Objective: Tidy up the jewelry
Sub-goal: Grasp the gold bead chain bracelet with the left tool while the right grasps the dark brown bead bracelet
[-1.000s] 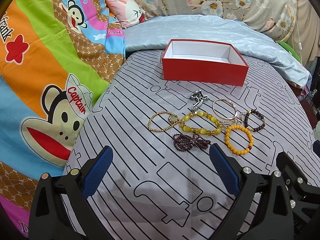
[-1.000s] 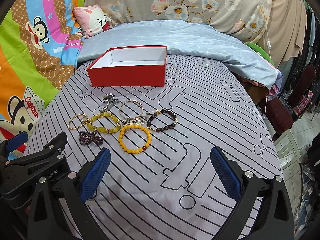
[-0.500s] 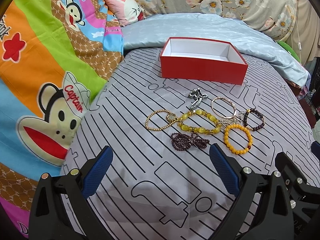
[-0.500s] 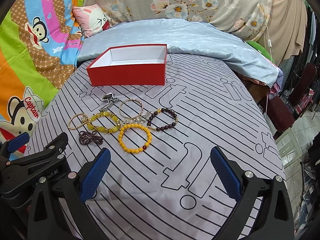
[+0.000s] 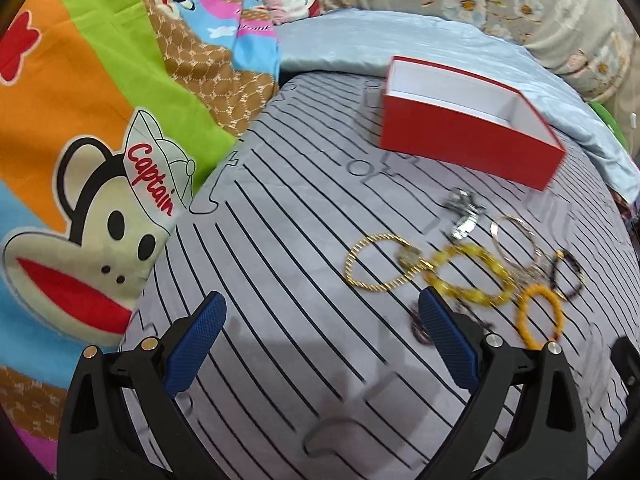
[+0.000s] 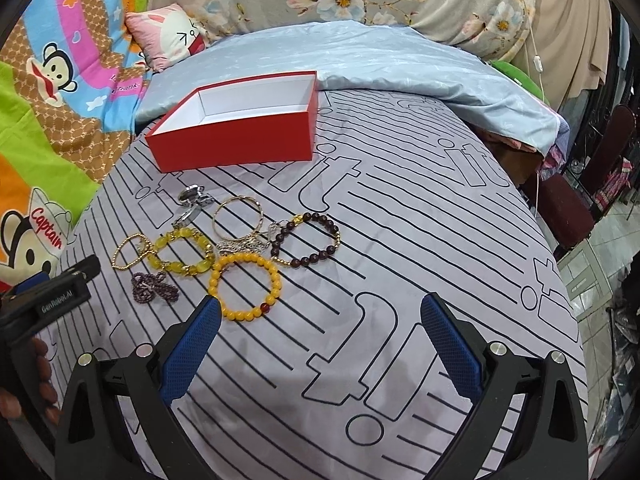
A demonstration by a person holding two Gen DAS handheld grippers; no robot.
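An empty red box (image 6: 240, 142) (image 5: 468, 148) with a white inside stands on the grey striped sheet. In front of it lie several pieces: a silver piece (image 6: 192, 204), a thin gold bangle (image 6: 238, 218), a dark bead bracelet (image 6: 306, 244), an orange bead bracelet (image 6: 246, 286) (image 5: 540, 316), a yellow stone bracelet (image 6: 182, 252) (image 5: 468, 276), a gold chain bracelet (image 6: 130, 250) (image 5: 380, 264) and a purple bead strand (image 6: 154, 288). My right gripper (image 6: 320, 344) is open just short of the orange bracelet. My left gripper (image 5: 322, 342) is open, left of the pile, its right finger hiding part of the purple strand.
A colourful cartoon blanket (image 5: 80, 140) rises on the left, a light blue quilt (image 6: 360, 64) and a pink pillow (image 6: 168, 36) lie behind the box. The bed edge drops at the right to a dark chair (image 6: 580, 200). A hand (image 6: 36, 380) holds the left gripper body (image 6: 44, 304).
The left gripper has swung to the left and tilted, so the jewelry now sits to its right. The right gripper has come forward, closer to the orange bracelet.
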